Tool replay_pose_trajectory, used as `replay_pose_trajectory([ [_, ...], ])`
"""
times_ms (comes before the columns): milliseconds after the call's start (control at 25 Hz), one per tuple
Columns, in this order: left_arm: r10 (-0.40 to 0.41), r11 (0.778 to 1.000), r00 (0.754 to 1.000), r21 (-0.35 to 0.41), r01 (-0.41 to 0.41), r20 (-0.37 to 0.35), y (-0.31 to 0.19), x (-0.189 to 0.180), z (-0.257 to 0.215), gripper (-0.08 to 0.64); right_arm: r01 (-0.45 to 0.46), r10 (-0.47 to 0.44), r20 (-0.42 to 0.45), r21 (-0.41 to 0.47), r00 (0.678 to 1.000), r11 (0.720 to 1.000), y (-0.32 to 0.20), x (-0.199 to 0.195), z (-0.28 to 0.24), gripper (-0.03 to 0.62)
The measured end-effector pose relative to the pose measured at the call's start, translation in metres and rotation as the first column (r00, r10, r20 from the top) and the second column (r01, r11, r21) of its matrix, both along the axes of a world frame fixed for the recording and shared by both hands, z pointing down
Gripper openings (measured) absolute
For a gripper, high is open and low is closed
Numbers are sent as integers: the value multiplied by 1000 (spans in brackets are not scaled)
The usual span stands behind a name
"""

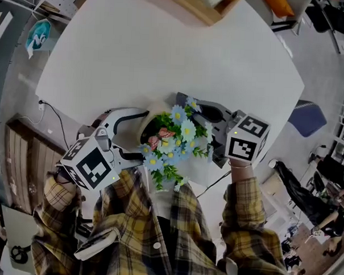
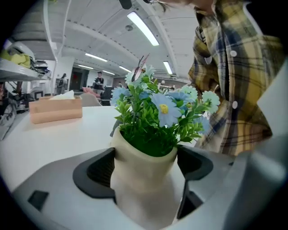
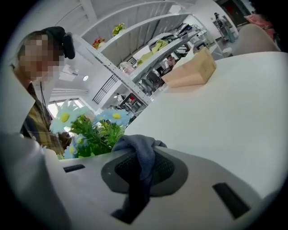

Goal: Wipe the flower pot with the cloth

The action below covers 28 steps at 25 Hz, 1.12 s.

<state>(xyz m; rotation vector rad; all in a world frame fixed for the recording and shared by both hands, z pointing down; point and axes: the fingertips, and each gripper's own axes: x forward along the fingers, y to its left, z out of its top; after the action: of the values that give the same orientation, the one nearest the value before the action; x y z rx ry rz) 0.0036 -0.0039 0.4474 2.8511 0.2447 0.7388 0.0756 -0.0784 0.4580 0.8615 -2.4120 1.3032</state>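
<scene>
While the flower pot (image 1: pixel 147 121) is clamped in the left gripper (image 2: pixel 145 168) at the tabletop's (image 1: pixel 164 59) near edge, wiping seems due: the cloth (image 3: pixel 143 150) pinched in the right gripper (image 3: pixel 139 188) must be pressed against its side.

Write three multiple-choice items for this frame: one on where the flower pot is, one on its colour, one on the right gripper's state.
1. Where is the flower pot?
A) between the fingers of the left gripper
B) on a shelf
C) inside a box

2. What colour is the flower pot?
A) black
B) red
C) cream

3. What state is the right gripper in?
A) open and empty
B) shut on the cloth
C) shut on a flower stem

Answers:
1 A: the left gripper view shows a finger pressed against each side of the pot.
2 C: its wall is plainly cream in that view.
3 B: the right gripper view shows the grey-blue cloth pinched at the finger pad.
</scene>
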Motion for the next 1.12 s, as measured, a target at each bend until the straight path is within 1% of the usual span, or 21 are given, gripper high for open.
replay_pose_trajectory([
  [80, 96, 995, 995, 5, -96, 14, -2, 0, 1, 440, 64, -64, 14, -16, 998, 998, -3, -2, 1, 25],
  [160, 174, 985, 985, 7, -174, 20, -6, 1, 1, 440, 108, -107, 28, -27, 994, 994, -9, -5, 2, 25],
  [320, 310, 951, 950, 9, -310, 38, -11, 5, 1, 440, 172, -170, 39, -36, 985, 984, -22, -11, 2, 25],
  [440, 373, 927, 927, 8, -374, 42, -13, 8, 0, 440, 197, -196, 40, -39, 980, 980, -29, -15, 2, 25],
  [480, 382, 924, 923, 6, -382, 41, -14, 8, 0, 440, 200, -199, 41, -40, 979, 979, -31, -16, 2, 25],
  [560, 379, 925, 925, -5, -379, 39, -14, 8, 0, 440, 194, -192, 47, -40, 980, 980, -32, -16, 2, 25],
  [640, 351, 936, 936, -24, -351, 36, -15, 7, 1, 440, 170, -167, 57, -35, 984, 985, -32, -13, 2, 25],
  [720, 293, 956, 956, -36, -292, 31, -16, 3, 1, 440, 135, -133, 62, -28, 989, 991, -31, -9, 2, 25],
  [840, 152, 988, 988, -24, -151, 35, -23, -11, 2, 440, 81, -80, 48, -19, 996, 997, -27, -3, 1, 25],
  [920, 43, 999, 997, 15, -44, 57, -26, -26, 5, 440, 33, -32, 26, -18, 999, 999, -25, 1, 1, 25],
  [1000, -62, 997, 994, 44, 59, 90, -21, -41, 10, 440, -26, 26, 1, -16, 1000, 1000, -20, 5, 2, 25],
  [1040, -113, 993, 987, 46, 108, 111, -17, -48, 12, 440, -55, 55, -8, -13, 998, 998, -16, 6, 2, 25],
  [1120, -216, 976, 965, 39, 213, 151, -7, -56, 17, 440, -117, 117, -21, -7, 993, 993, -8, 9, 2, 25],
])
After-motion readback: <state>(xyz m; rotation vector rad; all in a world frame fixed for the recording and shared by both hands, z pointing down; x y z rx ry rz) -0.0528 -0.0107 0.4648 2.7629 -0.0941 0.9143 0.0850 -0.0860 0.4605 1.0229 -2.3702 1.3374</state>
